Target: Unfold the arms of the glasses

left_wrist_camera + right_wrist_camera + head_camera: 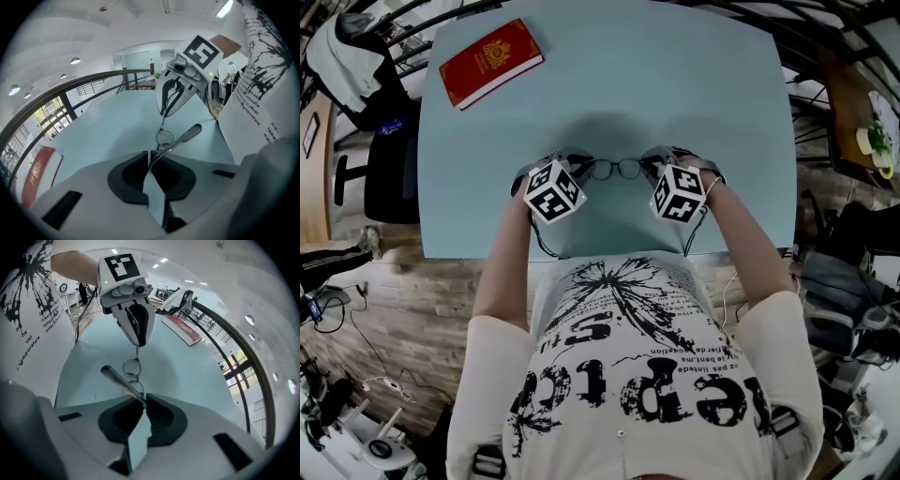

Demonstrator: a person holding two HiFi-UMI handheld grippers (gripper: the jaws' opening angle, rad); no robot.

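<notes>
Thin dark-rimmed glasses point(615, 169) hang between my two grippers just above the light blue table point(609, 84). My left gripper point(576, 170) is shut on the frame's left end, where the pads point(140, 165) pinch thin metal. The lenses point(164, 137) run from there to the right gripper point(180, 89). One arm point(187, 134) sticks out from the jaws toward my shirt. My right gripper point(655, 170) is shut on the other end. Its view shows the lenses point(132, 366) and the second arm point(114, 375) angling away from the frame, with the left gripper point(133, 315) beyond.
A red booklet point(490, 62) lies at the table's far left corner, also in the right gripper view point(183, 332). The table's near edge point(609, 255) is close to my body. Chairs, cables and clutter stand on the wooden floor around the table.
</notes>
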